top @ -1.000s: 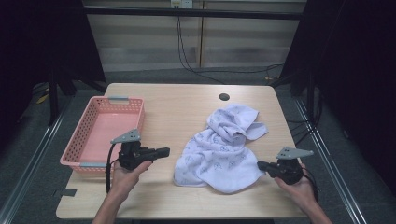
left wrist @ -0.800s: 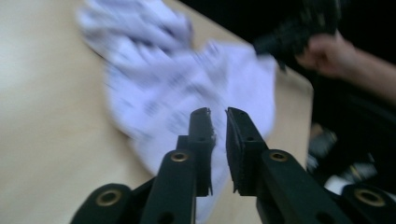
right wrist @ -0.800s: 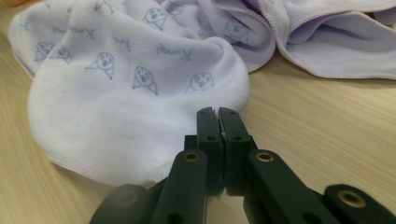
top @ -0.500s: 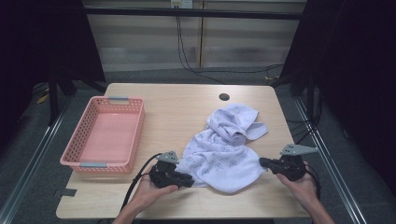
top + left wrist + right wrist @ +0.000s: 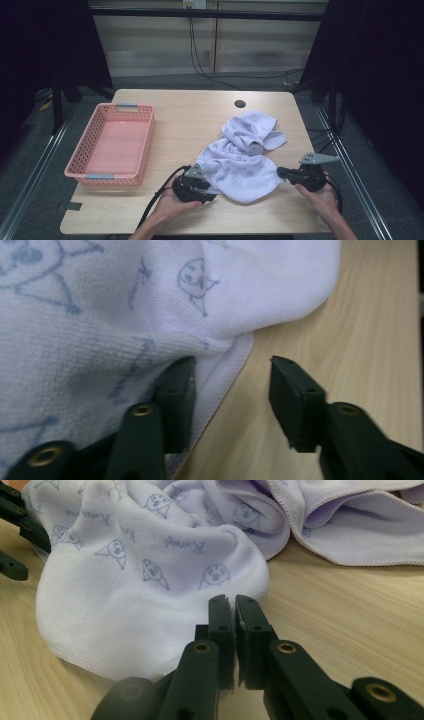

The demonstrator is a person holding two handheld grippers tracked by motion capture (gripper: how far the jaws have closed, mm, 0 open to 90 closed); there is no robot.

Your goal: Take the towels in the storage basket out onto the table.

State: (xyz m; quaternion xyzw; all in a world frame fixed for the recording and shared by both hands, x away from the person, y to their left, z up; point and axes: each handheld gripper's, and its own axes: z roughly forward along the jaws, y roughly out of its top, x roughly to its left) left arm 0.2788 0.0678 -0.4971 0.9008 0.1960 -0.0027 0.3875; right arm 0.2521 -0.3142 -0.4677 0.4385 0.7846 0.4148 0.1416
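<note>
A white towel (image 5: 245,160) printed with small blue faces lies crumpled on the right half of the wooden table (image 5: 190,115). My left gripper (image 5: 212,192) sits at the towel's front left corner. In the left gripper view it (image 5: 232,380) is open; the towel (image 5: 100,315) drapes over one jaw and its hem lies in the gap. My right gripper (image 5: 279,172) is at the towel's right edge. In the right gripper view it (image 5: 234,600) is shut, tips against the towel's (image 5: 150,570) rounded fold, with no cloth visibly pinched.
A pink plastic basket (image 5: 80,172) stands empty on the table's left side. A dark round hole (image 5: 240,104) marks the tabletop behind the towel. The table's front edge runs just below both hands. The left gripper's jaws (image 5: 20,530) show at the right gripper view's left edge.
My left gripper has travelled right, from beside the basket to the towel's front left corner. The right gripper has barely moved at the towel's right edge.
</note>
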